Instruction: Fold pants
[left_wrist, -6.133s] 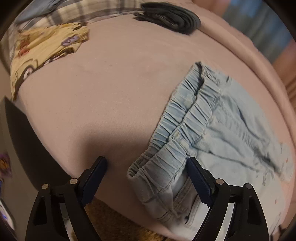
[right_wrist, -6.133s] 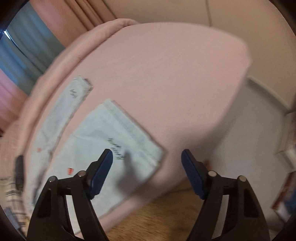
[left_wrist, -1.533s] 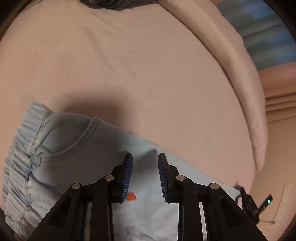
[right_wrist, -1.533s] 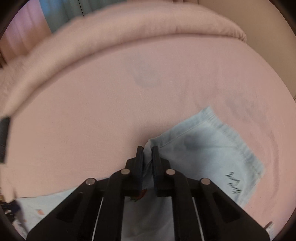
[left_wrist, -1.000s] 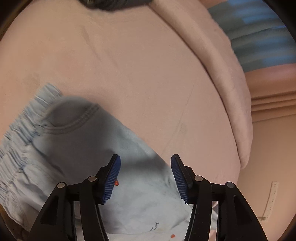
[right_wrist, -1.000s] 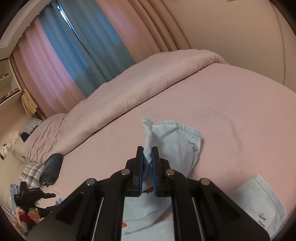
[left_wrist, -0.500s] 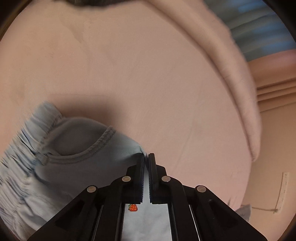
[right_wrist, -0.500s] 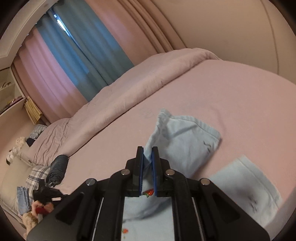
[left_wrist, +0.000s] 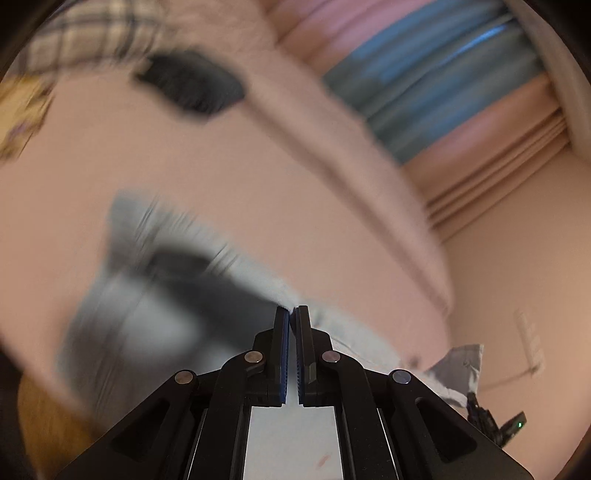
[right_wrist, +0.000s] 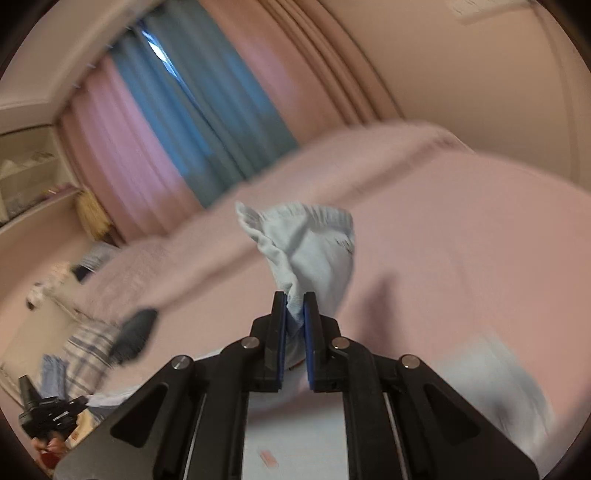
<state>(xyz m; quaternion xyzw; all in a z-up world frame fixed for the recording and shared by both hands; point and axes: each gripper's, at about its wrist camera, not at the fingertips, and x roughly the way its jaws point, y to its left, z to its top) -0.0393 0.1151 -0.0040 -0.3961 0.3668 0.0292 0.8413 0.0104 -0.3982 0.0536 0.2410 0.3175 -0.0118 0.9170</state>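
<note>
The light blue pants lie blurred on the pink bed, waistband end at the left. My left gripper is shut on a thin edge of the pants and lifts it off the bed. My right gripper is shut on a bunched leg of the pants, which stands up above the jaws with its hem at the top. The other leg lies flat at the lower right. Each view shows the opposite gripper small at its edge: the right gripper and the left gripper.
A dark folded garment, a plaid cloth and a yellow printed cloth lie at the bed's far end. A rolled pink duvet runs along the far side under blue and pink curtains. Wooden floor shows below the near edge.
The left gripper shut on the pants' edge and swept sideways with it, which blurs its view. The right gripper kept its grip and carried the leg across the bed.
</note>
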